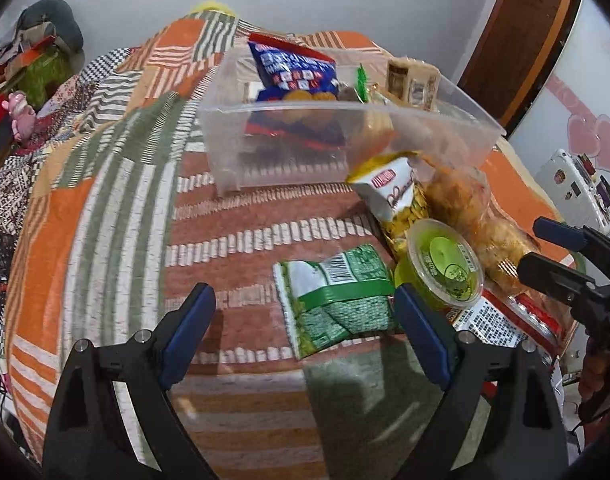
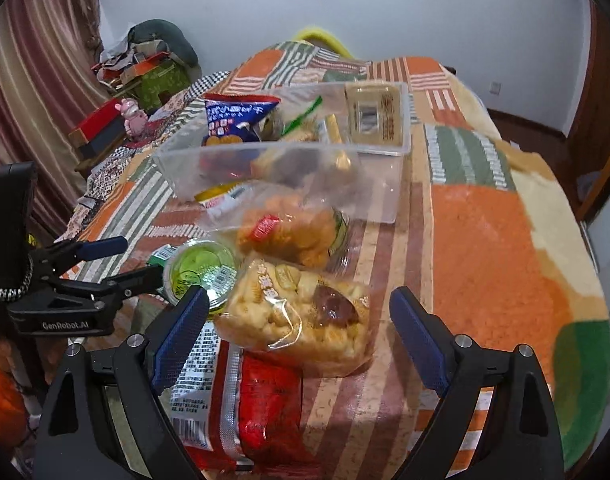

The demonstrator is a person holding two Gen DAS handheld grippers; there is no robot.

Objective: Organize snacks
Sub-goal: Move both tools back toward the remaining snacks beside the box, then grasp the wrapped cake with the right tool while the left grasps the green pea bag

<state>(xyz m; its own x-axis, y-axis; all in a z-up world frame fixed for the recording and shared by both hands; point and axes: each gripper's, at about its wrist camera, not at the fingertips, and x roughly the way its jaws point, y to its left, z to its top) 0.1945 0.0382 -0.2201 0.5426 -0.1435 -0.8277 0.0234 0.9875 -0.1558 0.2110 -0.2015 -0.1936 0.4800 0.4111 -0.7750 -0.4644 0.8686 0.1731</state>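
Observation:
A clear plastic bin stands on the patchwork cloth and holds a blue snack bag and other packets. My left gripper is open and empty, just before a green packet. A green lidded cup sits right of it. My right gripper is open around a clear bag of pale biscuits, not closed on it. A red packet lies under it. An orange snack bag and a yellow-white packet lie near the bin.
The table is covered with an orange, green and striped cloth. Clutter, boxes and a pink figure stand at the far left. A wooden door and a white appliance are at the right.

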